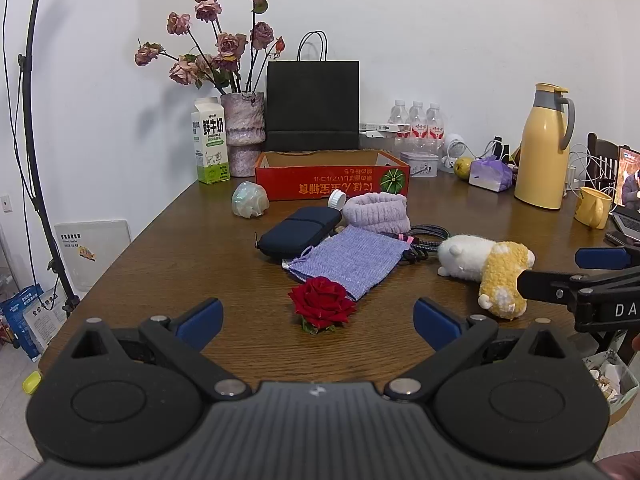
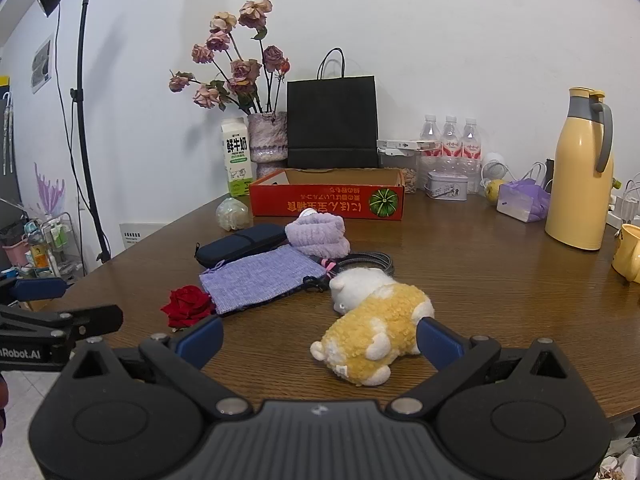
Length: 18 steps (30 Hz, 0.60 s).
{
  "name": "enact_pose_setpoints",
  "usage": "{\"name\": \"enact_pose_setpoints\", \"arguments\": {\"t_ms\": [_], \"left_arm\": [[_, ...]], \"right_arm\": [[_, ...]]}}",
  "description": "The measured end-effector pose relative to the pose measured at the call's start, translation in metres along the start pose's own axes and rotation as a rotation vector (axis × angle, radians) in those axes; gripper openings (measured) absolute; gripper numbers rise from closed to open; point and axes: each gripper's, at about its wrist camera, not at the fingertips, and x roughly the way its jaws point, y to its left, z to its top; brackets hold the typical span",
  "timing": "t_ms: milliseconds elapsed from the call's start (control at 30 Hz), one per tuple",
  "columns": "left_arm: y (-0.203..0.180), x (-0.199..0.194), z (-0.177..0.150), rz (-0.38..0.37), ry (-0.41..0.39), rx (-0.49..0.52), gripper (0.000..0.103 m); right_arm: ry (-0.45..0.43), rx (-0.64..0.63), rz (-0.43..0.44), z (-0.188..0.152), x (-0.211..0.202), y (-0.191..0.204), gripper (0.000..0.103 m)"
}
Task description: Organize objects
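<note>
Wooden worktop (image 1: 160,248) was not yet sorted: both hand-held grippers, left (image 1: 318,320) and right (image 2: 320,338), hovered spread and empty, so the next move probably needed the right one closing on the plush toy (image 2: 374,330).

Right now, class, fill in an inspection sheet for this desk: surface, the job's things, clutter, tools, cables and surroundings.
Surface: brown wooden table, no spills seen.
Job's things: red rose head, lilac woven pouch, navy zip case, lilac headband, plush toy, iridescent shell-like item; red cardboard box stands open behind them.
Clutter: milk carton, vase of dried roses, black paper bag, water bottles, yellow jug, yellow mug.
Tools: left tool open, over the rose; right tool open, plush between its fingers, unpressed.
Cables: braided cable beside the pouch.
Surroundings: white wall, light stand.
</note>
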Motion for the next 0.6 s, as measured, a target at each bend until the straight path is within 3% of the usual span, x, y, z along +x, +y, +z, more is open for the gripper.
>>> {"name": "enact_pose_setpoints", "arguments": {"t_ms": [600], "left_arm": [[-0.0003,0.0003,-0.0014,-0.001,0.001,-0.002,0.103]], "right_arm": [[-0.001,-0.001,-0.001,-0.0015,0.0003,-0.0003,0.103]]}}
